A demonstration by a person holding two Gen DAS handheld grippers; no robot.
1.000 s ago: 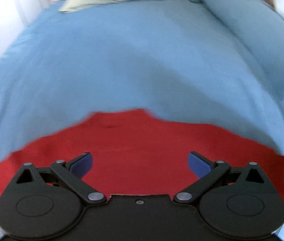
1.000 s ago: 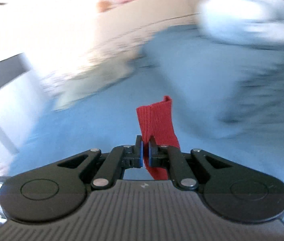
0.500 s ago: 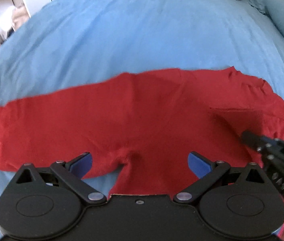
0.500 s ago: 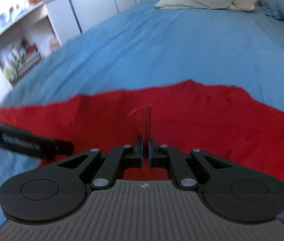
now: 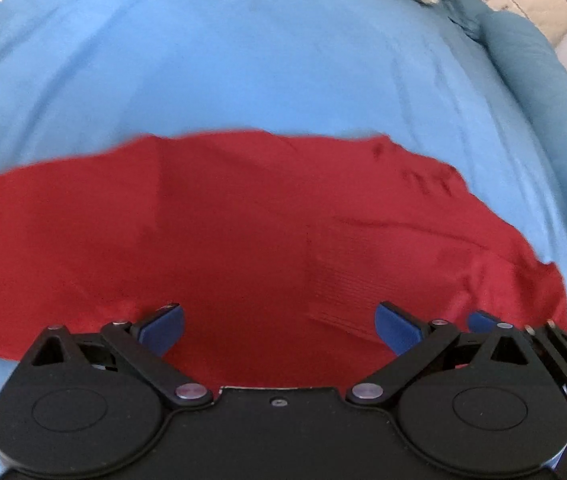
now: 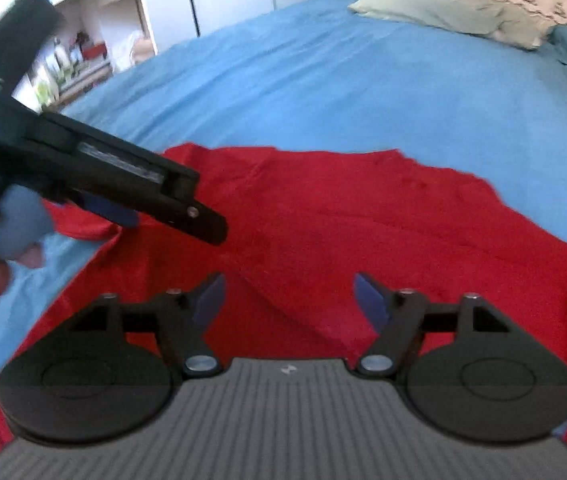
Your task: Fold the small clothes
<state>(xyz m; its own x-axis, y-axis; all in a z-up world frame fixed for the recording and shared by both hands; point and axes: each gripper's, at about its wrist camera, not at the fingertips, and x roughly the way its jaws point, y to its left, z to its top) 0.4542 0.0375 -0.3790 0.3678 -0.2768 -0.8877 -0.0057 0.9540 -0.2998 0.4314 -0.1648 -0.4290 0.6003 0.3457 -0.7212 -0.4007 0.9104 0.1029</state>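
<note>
A red garment (image 5: 243, 232) lies spread flat on the blue bedsheet (image 5: 243, 60); it also shows in the right wrist view (image 6: 343, 220). My left gripper (image 5: 279, 326) is open and empty, low over the garment's near edge. My right gripper (image 6: 289, 296) is open and empty above the garment. The left gripper shows from the side in the right wrist view (image 6: 171, 216), over the garment's left part. The right gripper's tips show at the right edge of the left wrist view (image 5: 531, 332).
A pale green pillow (image 6: 443, 12) and a teal pillow (image 5: 531, 64) lie at the bed's far end. White shelves (image 6: 83, 52) with small items stand left of the bed. The blue sheet (image 6: 323, 80) stretches beyond the garment.
My right gripper has opened and let go of the red cloth, which now lies flat. Both grippers have shifted over the garment; the left one stays open.
</note>
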